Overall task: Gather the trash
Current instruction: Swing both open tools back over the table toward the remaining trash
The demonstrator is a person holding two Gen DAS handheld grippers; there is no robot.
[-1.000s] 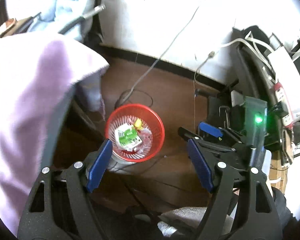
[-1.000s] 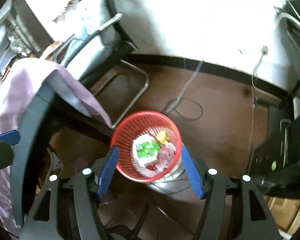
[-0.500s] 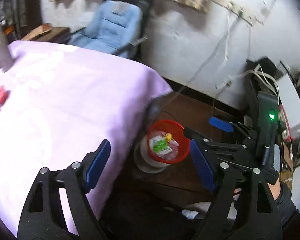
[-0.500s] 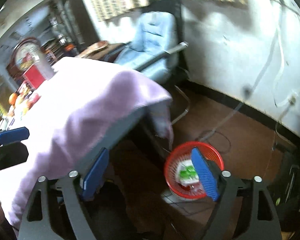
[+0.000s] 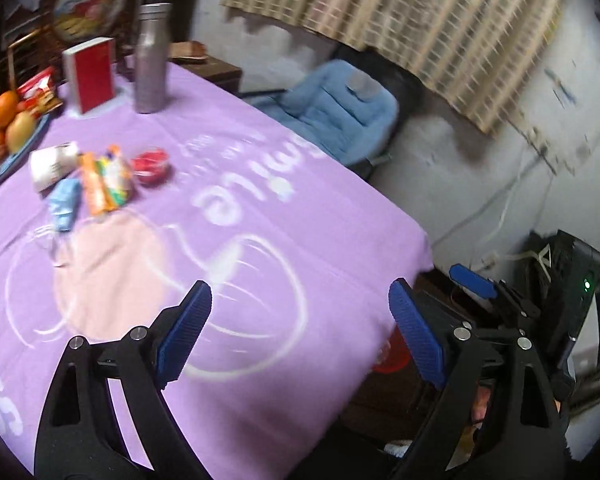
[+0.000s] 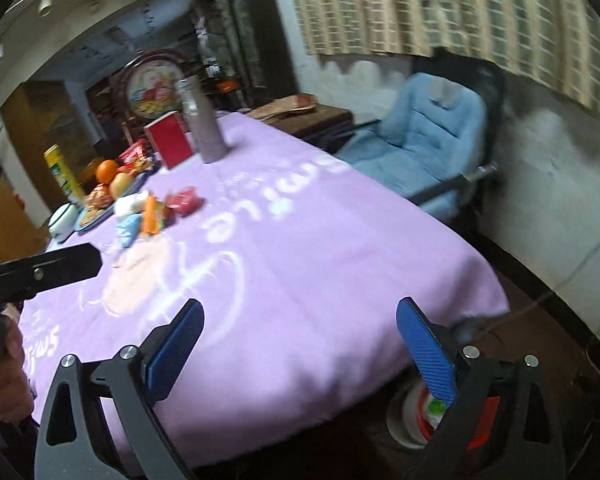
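Both the left tongs (image 5: 296, 320) and right tongs (image 6: 298, 338) are opening wide, nothing between them. Wrappers (image 5: 100, 178) are lying far ahead-left on the lilac worktop (image 5: 260, 240), whose white lettering is blurring unreadably. A red basket (image 6: 482, 424) is sitting below the right tongs.

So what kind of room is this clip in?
Most likely a lived-in home room, a dining or sitting area. A table under a purple printed cloth carries a fruit plate, snack wrappers and a metal bottle; a padded blue chair stands by a curtained window.
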